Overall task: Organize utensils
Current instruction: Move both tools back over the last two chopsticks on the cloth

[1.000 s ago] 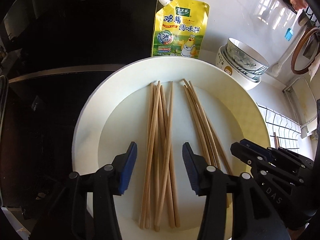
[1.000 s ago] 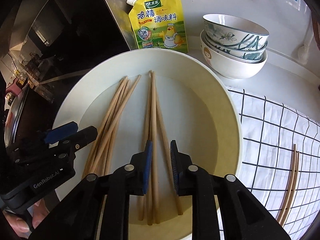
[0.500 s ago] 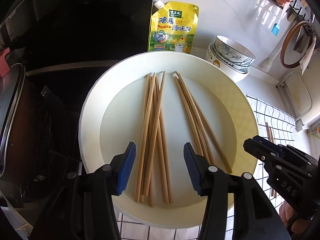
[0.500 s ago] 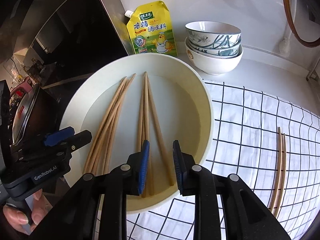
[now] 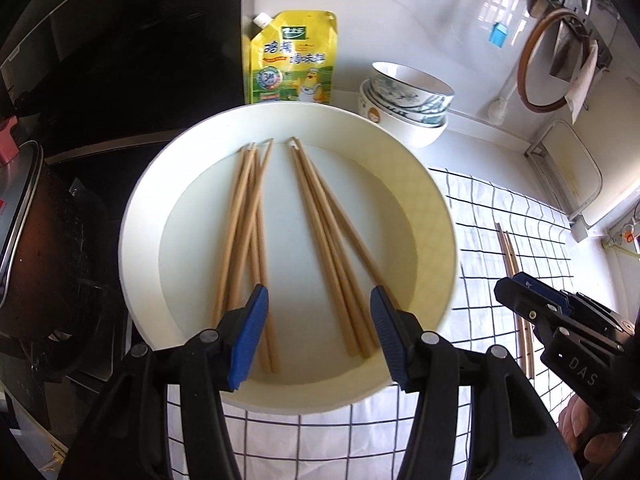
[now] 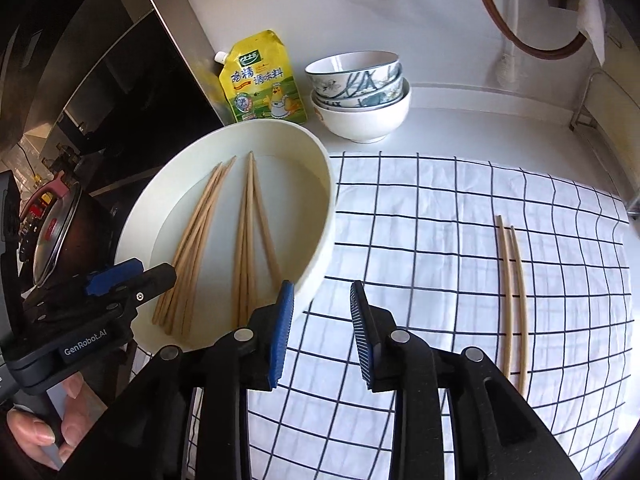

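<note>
A wide white basin [image 5: 436, 216] holds two bundles of wooden chopsticks, a left bundle [image 5: 244, 220] and a right bundle [image 5: 328, 232]. My left gripper [image 5: 318, 300] hovers over the basin's near side with its jaws opening; the chopsticks lie below them, untouched. My right gripper [image 6: 321, 292] hangs over the checked cloth [image 6: 440, 220] just past the basin's rim [image 6: 320, 184], jaws opening and empty. A separate pair of chopsticks [image 6: 512, 280] lies on the cloth to the right. In the right wrist view the left gripper [image 6: 160, 272] shows at the basin's left.
A yellow seasoning pouch [image 5: 292, 64] leans on the back wall beside stacked bowls [image 5: 404, 100]. A dark pot [image 5: 24, 240] and a black stove surface are at the left. A wooden hoop [image 5: 552, 68] hangs on the wall. A hand [image 6: 36, 432] grips the left tool.
Both grippers have drawn back from the basin and shifted right, so more checked cloth shows. Both pairs of jaws stand wider. The right gripper has left the chopsticks and is over the cloth.
</note>
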`<action>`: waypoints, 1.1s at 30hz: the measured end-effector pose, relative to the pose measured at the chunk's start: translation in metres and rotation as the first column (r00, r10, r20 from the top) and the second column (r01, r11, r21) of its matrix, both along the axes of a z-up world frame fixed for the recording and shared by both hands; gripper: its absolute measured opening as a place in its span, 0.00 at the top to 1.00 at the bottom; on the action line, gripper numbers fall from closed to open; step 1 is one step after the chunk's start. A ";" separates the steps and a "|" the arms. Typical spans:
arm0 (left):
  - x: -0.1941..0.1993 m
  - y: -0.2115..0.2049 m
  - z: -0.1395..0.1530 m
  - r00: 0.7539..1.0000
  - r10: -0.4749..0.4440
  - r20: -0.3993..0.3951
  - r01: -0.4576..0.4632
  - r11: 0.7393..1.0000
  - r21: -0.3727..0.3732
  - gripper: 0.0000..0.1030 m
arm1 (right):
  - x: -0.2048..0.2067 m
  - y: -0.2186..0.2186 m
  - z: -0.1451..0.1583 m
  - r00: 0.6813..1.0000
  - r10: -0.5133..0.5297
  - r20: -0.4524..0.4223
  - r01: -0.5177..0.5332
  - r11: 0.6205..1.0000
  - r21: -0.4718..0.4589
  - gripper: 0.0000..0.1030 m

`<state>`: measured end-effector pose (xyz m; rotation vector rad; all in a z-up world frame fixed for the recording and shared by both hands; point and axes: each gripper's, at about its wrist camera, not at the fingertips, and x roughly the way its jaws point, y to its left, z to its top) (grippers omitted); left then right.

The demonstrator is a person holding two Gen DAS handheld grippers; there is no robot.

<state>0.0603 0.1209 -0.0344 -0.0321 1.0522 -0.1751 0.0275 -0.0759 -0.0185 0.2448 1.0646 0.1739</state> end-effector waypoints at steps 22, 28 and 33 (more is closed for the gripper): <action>-0.043 -0.120 -0.010 0.995 -0.100 -0.021 0.100 0.995 0.004 0.44 | -0.055 -0.135 -0.041 0.991 -0.125 -0.042 0.122 0.989 -0.080 0.69; -0.054 -0.150 -0.021 0.990 -0.133 -0.036 0.133 0.991 0.013 0.42 | -0.059 -0.151 -0.068 0.988 -0.121 -0.093 0.114 0.991 -0.069 0.67; -0.062 -0.168 -0.034 0.986 -0.154 -0.063 0.157 0.987 0.033 0.42 | -0.058 -0.154 -0.085 0.989 -0.111 -0.097 0.102 0.991 -0.088 0.67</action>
